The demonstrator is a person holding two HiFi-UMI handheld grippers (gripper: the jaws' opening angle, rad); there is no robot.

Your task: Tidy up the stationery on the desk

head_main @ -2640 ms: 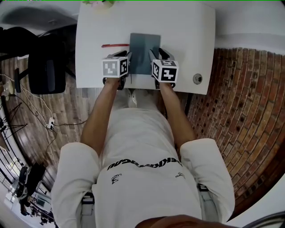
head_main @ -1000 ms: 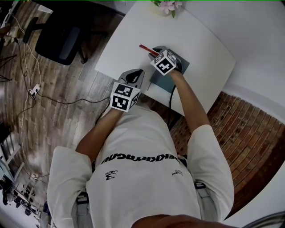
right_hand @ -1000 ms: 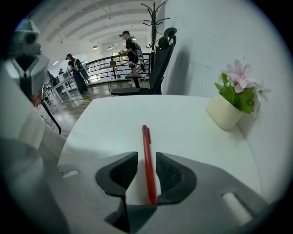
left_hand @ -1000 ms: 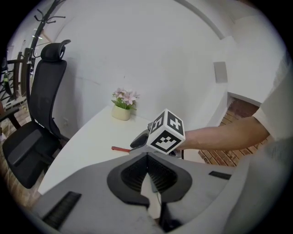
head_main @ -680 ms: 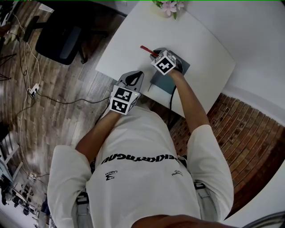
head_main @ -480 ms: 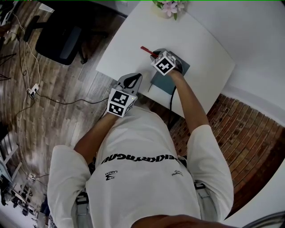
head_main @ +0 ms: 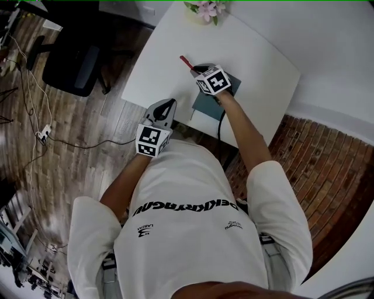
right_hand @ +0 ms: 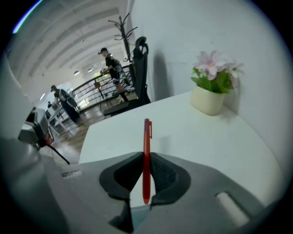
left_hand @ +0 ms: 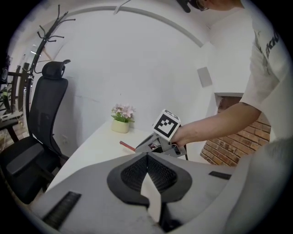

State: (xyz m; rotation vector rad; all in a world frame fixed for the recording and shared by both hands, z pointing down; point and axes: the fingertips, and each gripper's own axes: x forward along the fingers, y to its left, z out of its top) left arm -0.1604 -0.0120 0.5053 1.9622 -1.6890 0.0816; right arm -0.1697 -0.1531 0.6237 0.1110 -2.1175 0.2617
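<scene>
A red pen (right_hand: 146, 151) stands between the pads of my right gripper (right_hand: 146, 176). The jaws have just been closing and now press on it, its clip end pointing out over the white desk (right_hand: 201, 137). In the head view the pen (head_main: 184, 62) sticks out up-left from that gripper (head_main: 196, 70), beside a grey-blue notebook (head_main: 206, 106). My left gripper (head_main: 165, 105) hangs at the desk's near edge, away from the pen. Its jaws (left_hand: 147, 160) are shut with nothing between them, and they face the right gripper's marker cube (left_hand: 166, 124).
A small pot of pink flowers (head_main: 203, 9) stands at the desk's far edge. A black office chair (head_main: 70, 58) stands on the wooden floor left of the desk. A brick wall (head_main: 315, 169) runs along the right.
My left gripper has drawn back from the desk edge towards the person's body. The right gripper has stayed at the pen beside the notebook. The head view has shifted slightly.
</scene>
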